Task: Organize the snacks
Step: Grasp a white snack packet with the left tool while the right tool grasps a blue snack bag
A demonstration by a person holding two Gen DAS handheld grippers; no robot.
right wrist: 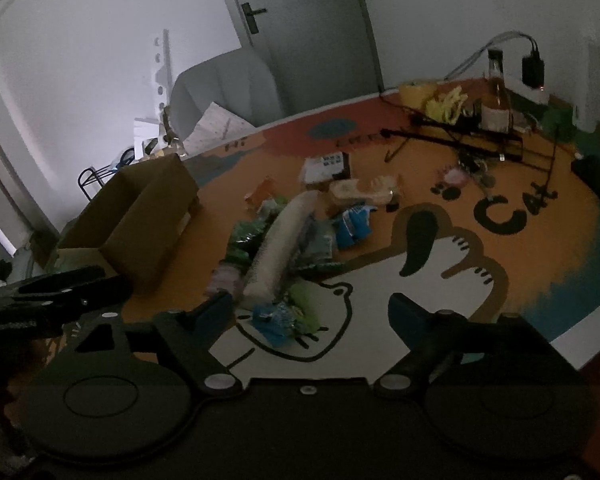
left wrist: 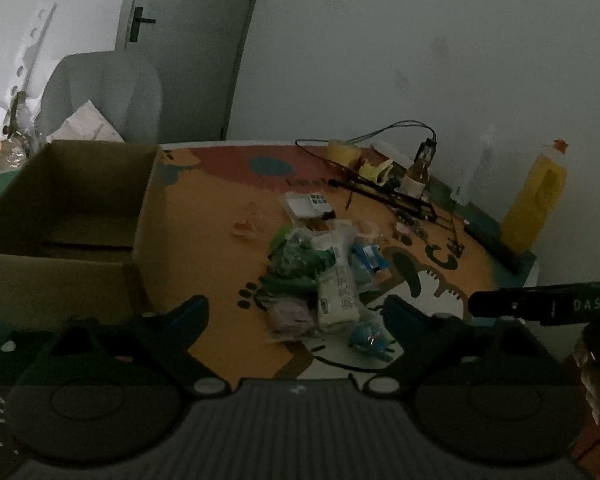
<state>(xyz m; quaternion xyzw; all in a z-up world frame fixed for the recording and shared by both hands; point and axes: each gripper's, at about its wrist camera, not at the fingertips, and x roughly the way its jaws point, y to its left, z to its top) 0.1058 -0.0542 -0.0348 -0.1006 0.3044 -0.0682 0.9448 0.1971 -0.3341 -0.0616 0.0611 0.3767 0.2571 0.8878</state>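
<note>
A pile of snack packets lies on a cartoon-printed mat (left wrist: 204, 216). A long white packet (left wrist: 336, 276) lies across green packets (left wrist: 296, 256) and blue packets (left wrist: 366, 260). In the right wrist view the white packet (right wrist: 280, 244) lies diagonally, with a blue packet (right wrist: 274, 318) nearest. An open, empty cardboard box (left wrist: 68, 216) stands to the left of the pile; it also shows in the right wrist view (right wrist: 140, 216). My left gripper (left wrist: 296, 312) is open and empty, just short of the pile. My right gripper (right wrist: 312, 310) is open and empty above the near blue packet.
A yellow bottle (left wrist: 534, 200) stands at the far right by the wall. A brown glass bottle (right wrist: 496, 96), cables, a charger and yellow clutter lie at the mat's far edge. A small white box (left wrist: 308, 204) lies behind the pile. A door and grey chair stand behind.
</note>
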